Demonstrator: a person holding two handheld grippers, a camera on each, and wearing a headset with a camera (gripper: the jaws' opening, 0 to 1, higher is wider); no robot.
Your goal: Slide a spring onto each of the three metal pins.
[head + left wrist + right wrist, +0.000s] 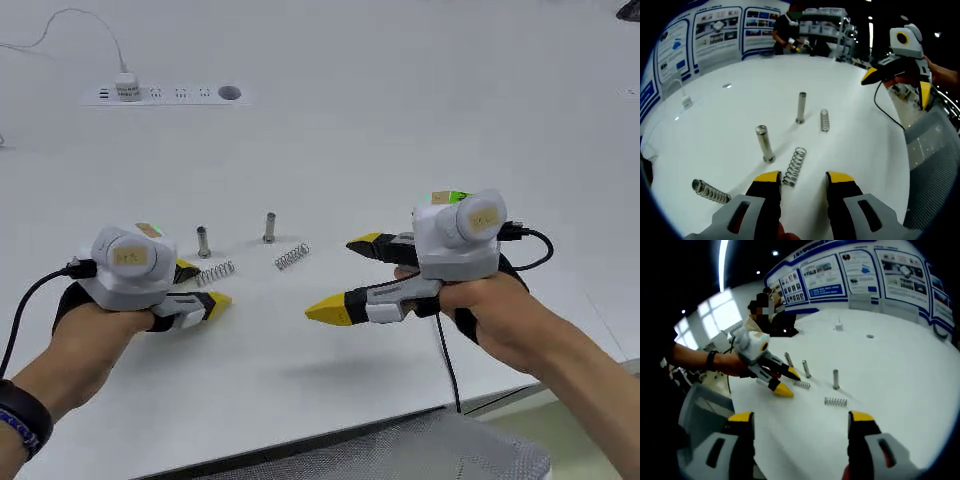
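left gripper (203, 285) is part open and empty, a spring (215, 272) lying at its tips. right gripper (347, 275) gapes wide, empty. 2 bare pins (203, 241) (269, 227) stand on the table (400, 120), a 2nd spring (291, 256) near.

Your white tabletop (400, 120) carries upright metal pins (203, 241), with two springs (292, 256) lying loose beside them. A power strip (165, 94) sits farther back.
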